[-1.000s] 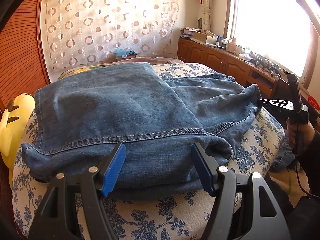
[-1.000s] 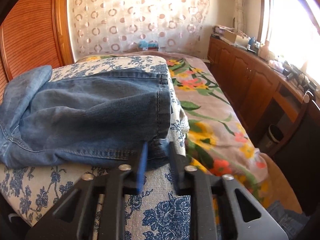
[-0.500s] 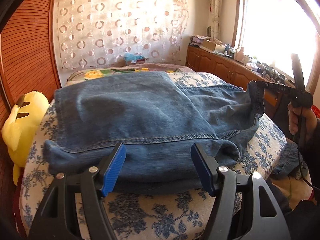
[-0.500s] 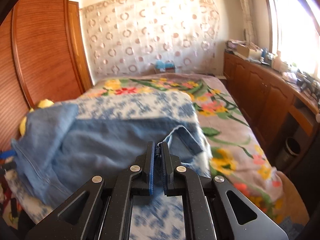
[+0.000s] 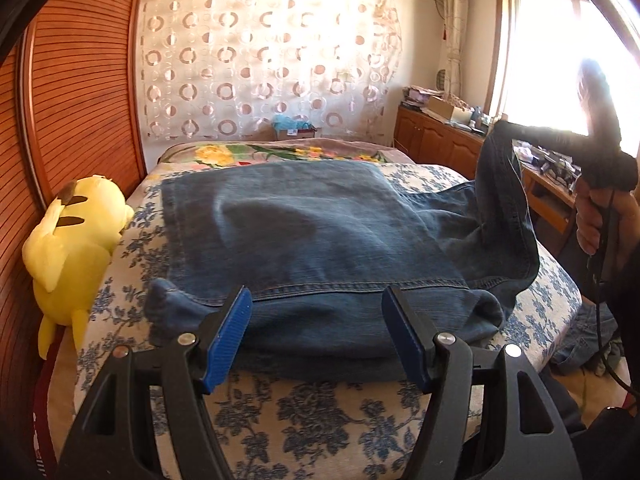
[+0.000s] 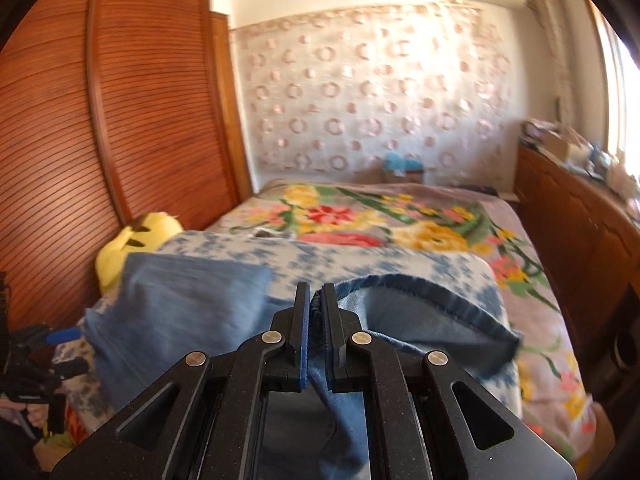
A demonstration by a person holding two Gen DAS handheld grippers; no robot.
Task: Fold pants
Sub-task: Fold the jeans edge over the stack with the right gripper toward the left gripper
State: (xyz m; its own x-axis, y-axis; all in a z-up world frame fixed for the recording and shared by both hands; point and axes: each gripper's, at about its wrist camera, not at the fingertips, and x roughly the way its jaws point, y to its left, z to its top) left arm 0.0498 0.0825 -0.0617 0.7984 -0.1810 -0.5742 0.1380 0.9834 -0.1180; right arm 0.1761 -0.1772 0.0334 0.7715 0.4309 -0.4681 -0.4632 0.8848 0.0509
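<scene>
Left wrist view: my left gripper (image 5: 316, 336) hangs at the near edge of the bed (image 5: 320, 420), its jaws standing wide apart. Its blue pads (image 5: 226, 338) frame the near fold of the jeans (image 5: 304, 240) without pressing on the cloth, so it holds nothing. The jeans lie across the blue-flowered cover, folded flat over the middle and left, with one end drawn up off the bed at the right.

That raised end hangs from my right gripper (image 5: 504, 130), seen against the bright window (image 5: 560, 60) with a hand (image 5: 604, 216) on its handle.

Right wrist view: my right gripper (image 6: 316, 300) has its jaws closed almost to touching, and a bunched denim edge (image 6: 318, 312) is pinched between them. Cloth trails below and to the right of the jaws, its frayed hem (image 6: 440, 292) curving outward.

A yellow plush toy (image 5: 76, 244) lies at the left edge of the bed, against the slatted wooden wardrobe (image 5: 80, 100).
</scene>
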